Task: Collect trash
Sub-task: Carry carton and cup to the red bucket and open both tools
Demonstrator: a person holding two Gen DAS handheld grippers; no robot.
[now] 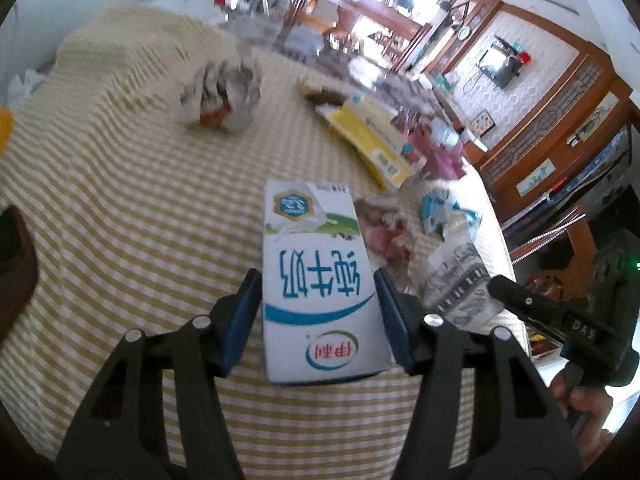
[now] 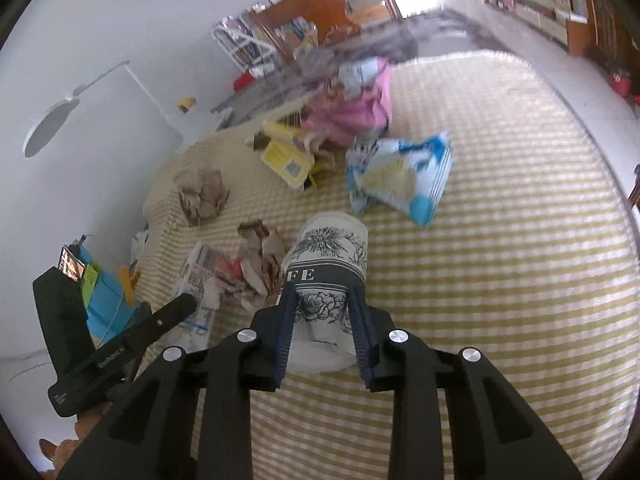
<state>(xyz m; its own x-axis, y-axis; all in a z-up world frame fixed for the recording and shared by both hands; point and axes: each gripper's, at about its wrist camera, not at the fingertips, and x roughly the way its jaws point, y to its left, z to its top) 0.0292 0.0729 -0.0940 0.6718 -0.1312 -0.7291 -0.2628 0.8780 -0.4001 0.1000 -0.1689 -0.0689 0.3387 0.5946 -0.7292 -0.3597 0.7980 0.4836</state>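
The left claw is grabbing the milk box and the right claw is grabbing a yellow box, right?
Not quite. The left gripper does grip the milk carton, but the right gripper is shut on a paper cup with a flower print, not a yellow box. The right wrist view shows it.

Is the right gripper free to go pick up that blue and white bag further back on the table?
Probably not yet. The right gripper is shut on a paper cup, so it has no free jaws. The bag itself lies in the open on the tablecloth, nothing between it and the cup.
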